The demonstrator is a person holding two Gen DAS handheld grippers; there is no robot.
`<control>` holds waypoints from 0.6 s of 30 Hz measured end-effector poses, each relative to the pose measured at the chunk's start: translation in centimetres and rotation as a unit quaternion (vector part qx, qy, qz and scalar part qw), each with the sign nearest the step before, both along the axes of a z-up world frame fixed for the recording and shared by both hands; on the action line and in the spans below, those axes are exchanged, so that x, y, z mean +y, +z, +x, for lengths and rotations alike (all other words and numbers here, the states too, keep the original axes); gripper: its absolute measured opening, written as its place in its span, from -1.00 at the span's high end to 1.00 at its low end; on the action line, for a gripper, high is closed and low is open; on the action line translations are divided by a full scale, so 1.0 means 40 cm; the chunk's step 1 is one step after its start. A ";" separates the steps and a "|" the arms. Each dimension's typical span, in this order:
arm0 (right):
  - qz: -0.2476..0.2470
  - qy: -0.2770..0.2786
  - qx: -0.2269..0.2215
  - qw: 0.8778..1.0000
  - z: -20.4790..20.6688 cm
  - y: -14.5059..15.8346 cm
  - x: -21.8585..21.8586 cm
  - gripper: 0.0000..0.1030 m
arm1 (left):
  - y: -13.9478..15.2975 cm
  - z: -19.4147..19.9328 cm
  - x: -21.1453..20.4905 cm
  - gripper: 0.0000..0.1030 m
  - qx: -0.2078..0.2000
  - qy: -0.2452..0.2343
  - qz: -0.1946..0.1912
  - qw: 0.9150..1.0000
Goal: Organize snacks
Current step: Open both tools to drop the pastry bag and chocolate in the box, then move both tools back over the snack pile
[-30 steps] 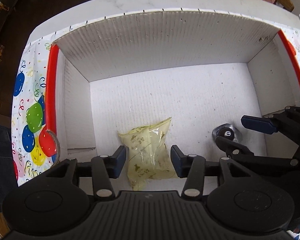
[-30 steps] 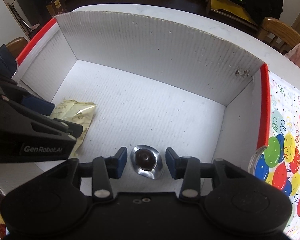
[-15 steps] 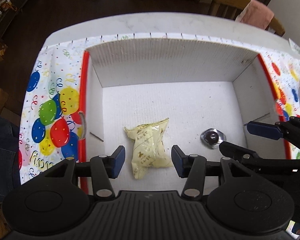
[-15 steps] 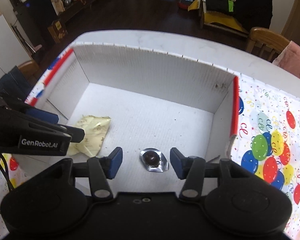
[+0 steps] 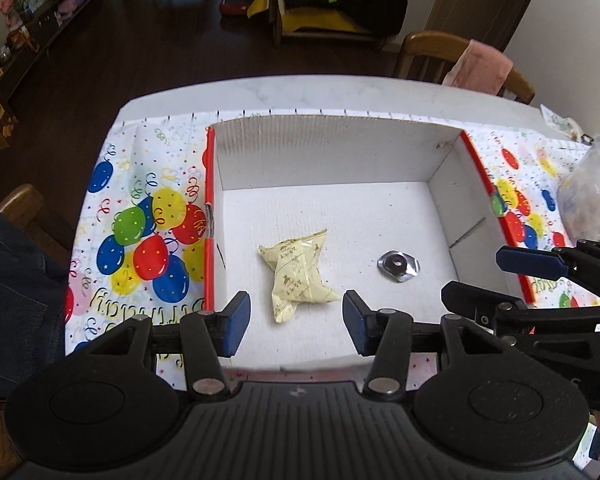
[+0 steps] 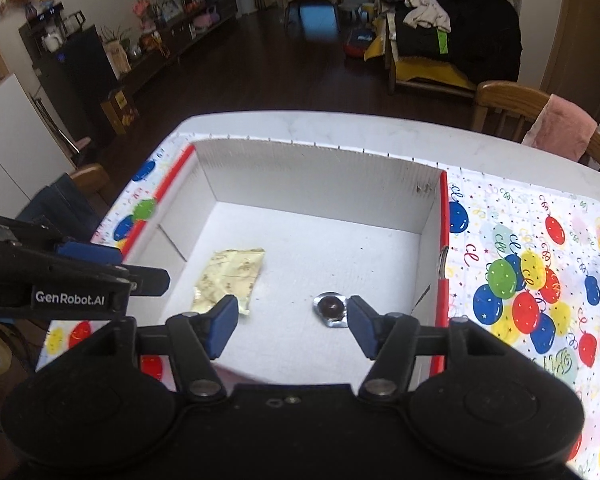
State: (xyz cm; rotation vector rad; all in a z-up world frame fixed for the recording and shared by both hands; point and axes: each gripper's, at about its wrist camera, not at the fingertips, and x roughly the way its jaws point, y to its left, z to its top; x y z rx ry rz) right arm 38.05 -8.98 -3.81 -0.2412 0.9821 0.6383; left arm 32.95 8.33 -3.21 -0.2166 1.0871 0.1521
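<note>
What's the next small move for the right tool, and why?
Probably swing the right tool toward the clear bag beside the box: its jaws are opening with nothing between them, and the yellow packet and foil-cup chocolate already lie inside.

Two snacks in one box.
I count one yellow wrapped snack [image 5: 296, 280], one foil-cupped chocolate [image 5: 398, 266], one white box [image 5: 332, 156], and one clear bag [image 5: 594, 196] on my tabletop [image 5: 300, 92].
</note>
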 end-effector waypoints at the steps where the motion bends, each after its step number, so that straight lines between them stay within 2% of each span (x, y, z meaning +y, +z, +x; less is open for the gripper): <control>1: 0.004 -0.001 -0.003 1.000 -0.010 0.007 -0.002 -0.21 | 0.008 -0.012 -0.003 0.03 -0.005 -0.001 0.000 1.000; 7: 0.023 -0.006 -0.020 0.999 -0.074 0.046 -0.016 -0.24 | 0.050 -0.081 -0.016 0.03 -0.034 -0.007 0.004 0.999; 10: 0.034 -0.010 -0.028 0.999 -0.104 0.063 -0.029 -0.37 | 0.068 -0.115 -0.022 0.03 -0.047 -0.007 0.006 0.999; 16: 0.060 -0.010 -0.043 0.997 -0.169 0.100 -0.051 -0.47 | 0.099 -0.183 -0.033 0.03 -0.075 -0.007 0.008 0.997; 18: 0.066 -0.007 -0.049 0.997 -0.191 0.112 -0.056 -0.52 | 0.108 -0.206 -0.039 -0.05 -0.083 -0.008 0.012 0.996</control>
